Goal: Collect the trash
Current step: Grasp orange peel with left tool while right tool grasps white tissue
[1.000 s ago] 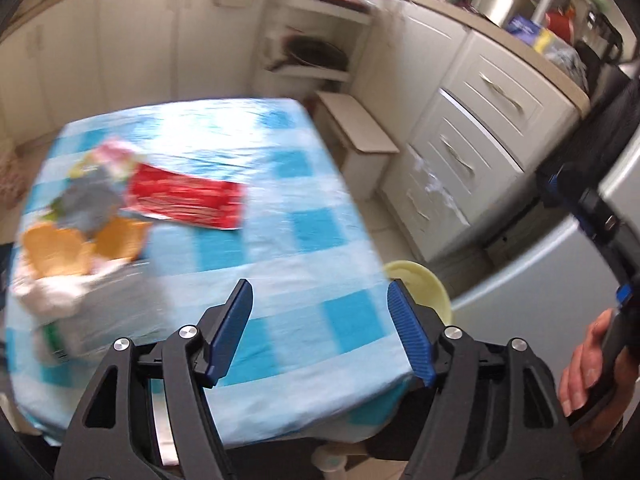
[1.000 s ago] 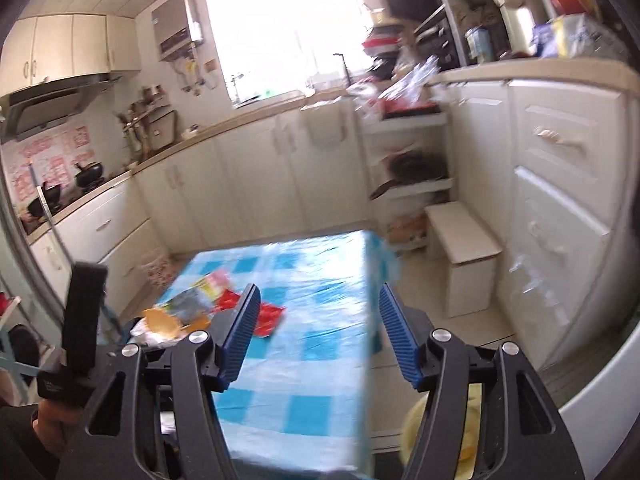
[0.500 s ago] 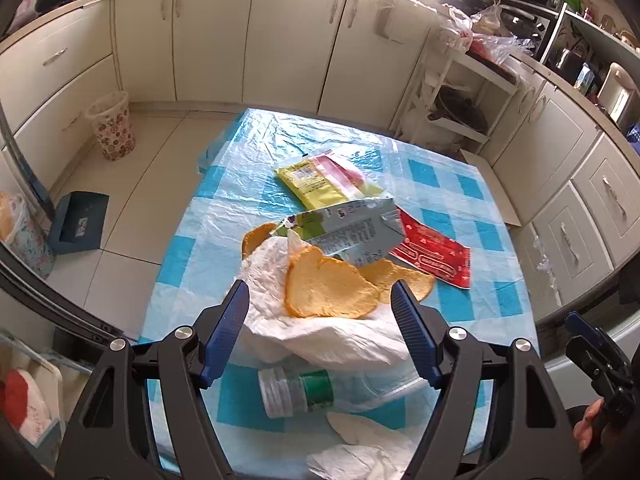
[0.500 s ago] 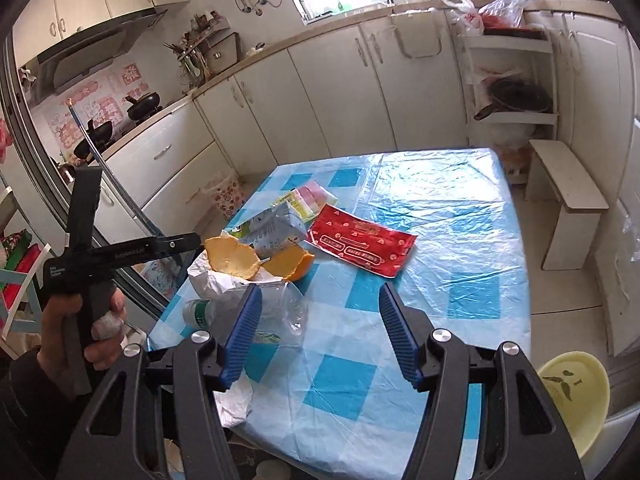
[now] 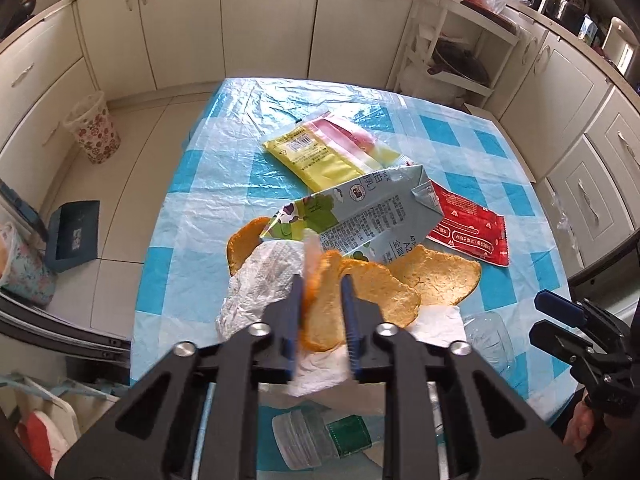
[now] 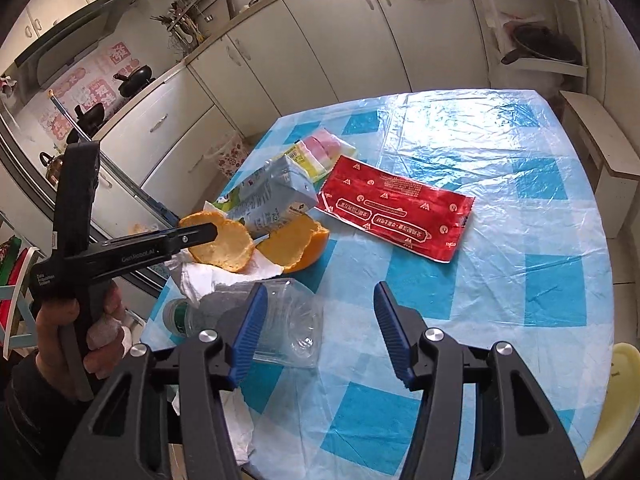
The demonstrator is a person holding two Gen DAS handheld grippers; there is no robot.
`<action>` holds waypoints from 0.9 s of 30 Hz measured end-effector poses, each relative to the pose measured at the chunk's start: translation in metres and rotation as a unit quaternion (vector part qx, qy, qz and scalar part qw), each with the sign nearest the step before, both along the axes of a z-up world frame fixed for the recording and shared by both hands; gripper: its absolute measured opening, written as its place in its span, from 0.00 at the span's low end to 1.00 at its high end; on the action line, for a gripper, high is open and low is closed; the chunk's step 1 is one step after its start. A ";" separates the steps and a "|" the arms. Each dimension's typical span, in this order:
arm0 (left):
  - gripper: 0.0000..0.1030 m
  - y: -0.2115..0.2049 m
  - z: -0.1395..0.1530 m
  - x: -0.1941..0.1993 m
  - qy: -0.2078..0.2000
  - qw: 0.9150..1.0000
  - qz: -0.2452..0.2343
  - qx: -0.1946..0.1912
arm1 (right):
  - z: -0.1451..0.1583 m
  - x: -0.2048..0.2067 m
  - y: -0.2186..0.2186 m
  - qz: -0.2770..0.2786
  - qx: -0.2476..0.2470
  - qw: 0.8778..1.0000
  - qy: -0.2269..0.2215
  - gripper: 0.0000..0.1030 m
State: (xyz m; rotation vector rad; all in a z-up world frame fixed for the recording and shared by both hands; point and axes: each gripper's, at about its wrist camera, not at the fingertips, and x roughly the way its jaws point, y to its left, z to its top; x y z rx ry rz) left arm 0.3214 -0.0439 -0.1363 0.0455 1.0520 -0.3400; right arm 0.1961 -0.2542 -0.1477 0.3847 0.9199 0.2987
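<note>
Trash lies piled on a blue-checked table (image 5: 300,100): orange peels (image 5: 436,276), a flattened milk carton (image 5: 360,220), a red wrapper (image 5: 468,224), a yellow-pink packet (image 5: 328,152), white tissue (image 5: 260,284) and a clear plastic bottle (image 6: 288,320). My left gripper (image 5: 321,284) is closing, with the pads pressing on the nearest orange peel (image 5: 372,288). My right gripper (image 6: 320,290) hovers over the table with its jaws closing. The bottle's base shows beside its left finger and the pads press on nothing.
A flowered waste basket (image 5: 94,128) and a blue dustpan (image 5: 74,236) sit on the floor to the left. A white step stool (image 6: 600,136) and a yellow stool (image 6: 616,392) stand on the right. Cabinets ring the room.
Both grippers swung down and in toward the trash pile. The left jaws went from wide open to closed on an orange peel. The right jaws narrowed slightly.
</note>
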 end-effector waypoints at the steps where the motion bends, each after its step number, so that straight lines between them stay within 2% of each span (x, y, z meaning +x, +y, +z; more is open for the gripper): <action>1: 0.06 0.001 0.001 -0.001 -0.001 1.000 -0.002 -0.006 | 0.001 0.002 0.001 0.003 -0.001 1.000 -0.001 0.53; 6: 0.05 0.006 0.021 -0.009 -0.021 0.999 -0.009 -0.043 | 0.010 0.009 0.019 0.036 -0.019 0.999 -0.024 0.53; 9: 0.05 0.014 0.029 -0.008 -0.017 0.997 -0.005 -0.072 | 0.014 0.018 0.038 0.071 -0.026 0.997 -0.033 0.53; 15: 0.05 0.046 0.041 -0.003 -0.016 0.991 0.032 -0.127 | 0.019 0.025 0.099 0.163 -0.074 0.982 -0.056 0.58; 17: 0.05 0.053 0.042 0.000 -0.009 0.989 0.035 -0.143 | 0.017 0.031 0.119 0.180 -0.102 0.977 -0.059 0.58; 20: 0.05 0.054 0.040 0.000 -0.003 0.989 0.032 -0.145 | 0.010 0.043 0.140 0.191 -0.132 0.971 -0.056 0.58; 22: 0.05 0.051 0.040 -0.001 -0.002 0.989 0.028 -0.143 | 0.001 0.053 0.149 0.204 -0.134 0.969 -0.039 0.38; 23: 0.05 0.052 0.040 0.000 -0.001 0.989 0.027 -0.143 | -0.003 0.056 0.152 0.207 -0.137 0.968 -0.031 0.21; 24: 0.05 0.053 0.041 0.000 -0.001 0.989 0.029 -0.145 | -0.005 0.057 0.153 0.207 -0.140 0.968 -0.028 0.15; 27: 0.05 0.063 0.042 0.001 -0.002 0.987 0.044 -0.153 | -0.001 0.050 0.149 0.200 -0.131 0.970 -0.035 0.08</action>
